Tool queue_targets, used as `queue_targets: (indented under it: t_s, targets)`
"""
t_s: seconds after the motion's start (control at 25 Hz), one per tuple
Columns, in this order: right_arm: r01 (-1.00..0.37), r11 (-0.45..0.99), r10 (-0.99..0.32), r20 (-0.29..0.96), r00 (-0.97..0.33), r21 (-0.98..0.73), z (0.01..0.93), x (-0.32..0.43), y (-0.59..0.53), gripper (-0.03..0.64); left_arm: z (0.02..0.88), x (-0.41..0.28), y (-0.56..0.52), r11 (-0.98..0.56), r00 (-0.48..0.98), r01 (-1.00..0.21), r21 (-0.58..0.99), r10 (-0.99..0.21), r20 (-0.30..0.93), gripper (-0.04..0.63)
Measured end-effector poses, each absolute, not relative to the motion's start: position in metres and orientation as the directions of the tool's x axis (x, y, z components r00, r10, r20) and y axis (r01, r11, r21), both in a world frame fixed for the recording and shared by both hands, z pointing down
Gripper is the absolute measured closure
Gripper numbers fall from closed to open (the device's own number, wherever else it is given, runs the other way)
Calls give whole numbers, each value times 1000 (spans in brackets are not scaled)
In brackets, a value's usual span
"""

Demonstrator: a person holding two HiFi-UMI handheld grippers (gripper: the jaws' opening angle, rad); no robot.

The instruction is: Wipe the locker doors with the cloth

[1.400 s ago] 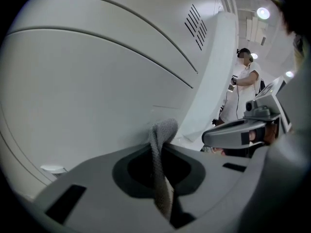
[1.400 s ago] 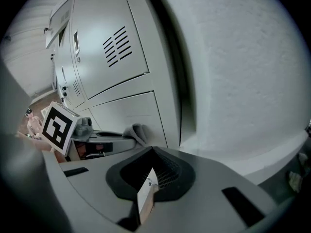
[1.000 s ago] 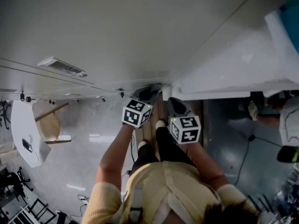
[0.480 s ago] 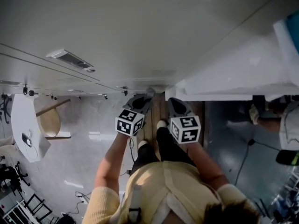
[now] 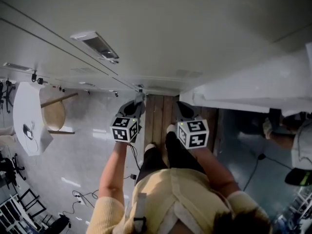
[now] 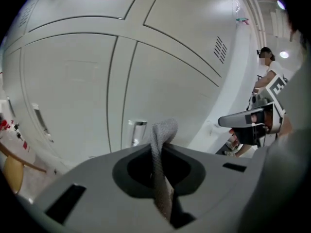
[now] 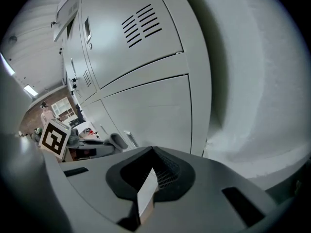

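The pale locker doors (image 6: 160,76) stand just ahead of the cloth (image 6: 164,130), a light, limp knit best gripped by a bunched fold, as the left claw (image 6: 158,171) pinches it now; the right claw (image 7: 147,191) is clenched on nothing.

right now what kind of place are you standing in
Probably a locker room or staff changing area: a wall of grey metal locker doors, with vent slots and small latches.
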State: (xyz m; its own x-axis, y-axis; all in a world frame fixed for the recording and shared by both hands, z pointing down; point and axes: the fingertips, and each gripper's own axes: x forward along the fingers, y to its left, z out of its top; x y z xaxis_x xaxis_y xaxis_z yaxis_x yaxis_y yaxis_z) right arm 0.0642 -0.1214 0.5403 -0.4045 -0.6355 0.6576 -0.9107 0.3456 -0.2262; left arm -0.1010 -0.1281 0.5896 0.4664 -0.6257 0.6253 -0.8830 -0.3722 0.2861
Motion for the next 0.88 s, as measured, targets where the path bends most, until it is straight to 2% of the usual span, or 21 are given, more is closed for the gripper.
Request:
queue_targets:
  t_s: [0.36, 0.88]
  targets:
    - [-907, 366, -623, 669, -406, -210, 548, 58, -118, 614, 597, -143, -150, -269, 371, -928, 256, -678, 634, 580]
    - [-929, 303, -631, 687, -361, -210, 554, 80, -110, 614, 610, -107, -176, -344, 435, -899, 270, -639, 635, 580]
